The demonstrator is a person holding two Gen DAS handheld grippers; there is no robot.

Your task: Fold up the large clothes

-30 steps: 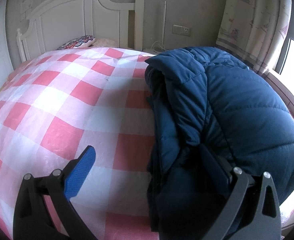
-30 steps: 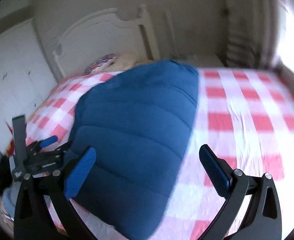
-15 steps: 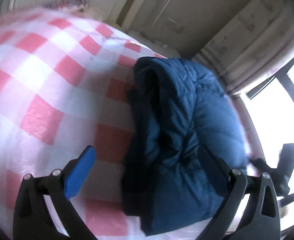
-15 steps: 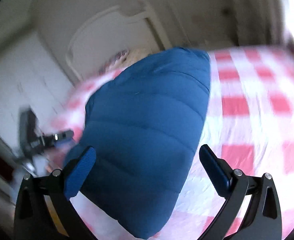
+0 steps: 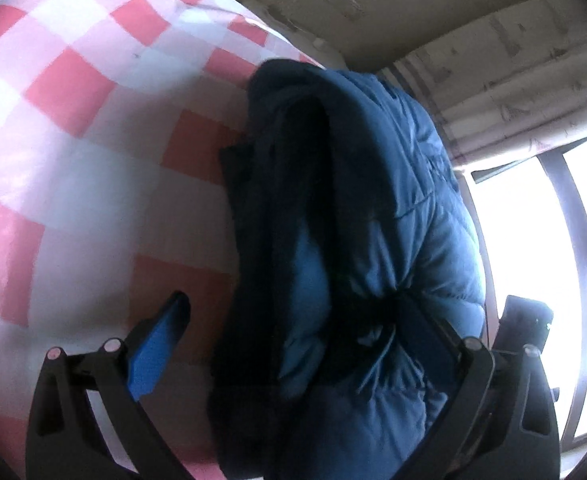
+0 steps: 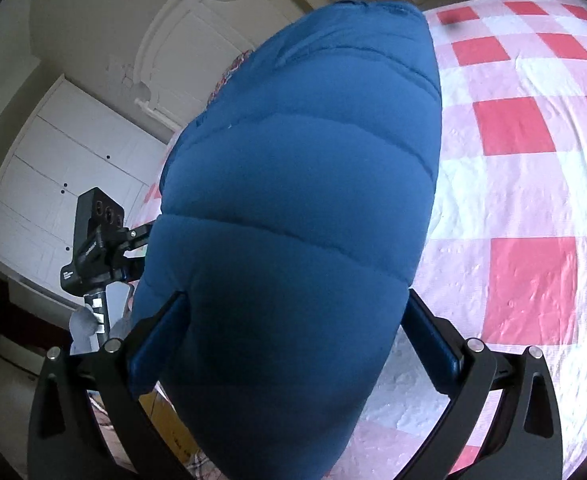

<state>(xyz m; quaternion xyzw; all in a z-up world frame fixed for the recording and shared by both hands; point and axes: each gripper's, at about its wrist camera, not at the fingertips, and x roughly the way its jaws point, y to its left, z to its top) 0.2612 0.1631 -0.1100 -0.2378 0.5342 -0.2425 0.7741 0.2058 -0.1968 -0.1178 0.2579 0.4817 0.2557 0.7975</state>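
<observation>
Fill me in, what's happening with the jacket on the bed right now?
A person is working a folded blue puffer jacket on the red-and-white checked bedspread with two handheld grippers. The right gripper has its jaws spread wide around the jacket's near end, one on each side. The left gripper is open too, at the layered open edge: one finger sits over the bedspread, the other is pressed into the jacket. Whether the bundle is lifted is unclear.

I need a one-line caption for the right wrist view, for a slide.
Open right gripper straddling the near end of a folded blue puffer jacket on a red-checked bed sheet, left gripper beyond.
</observation>
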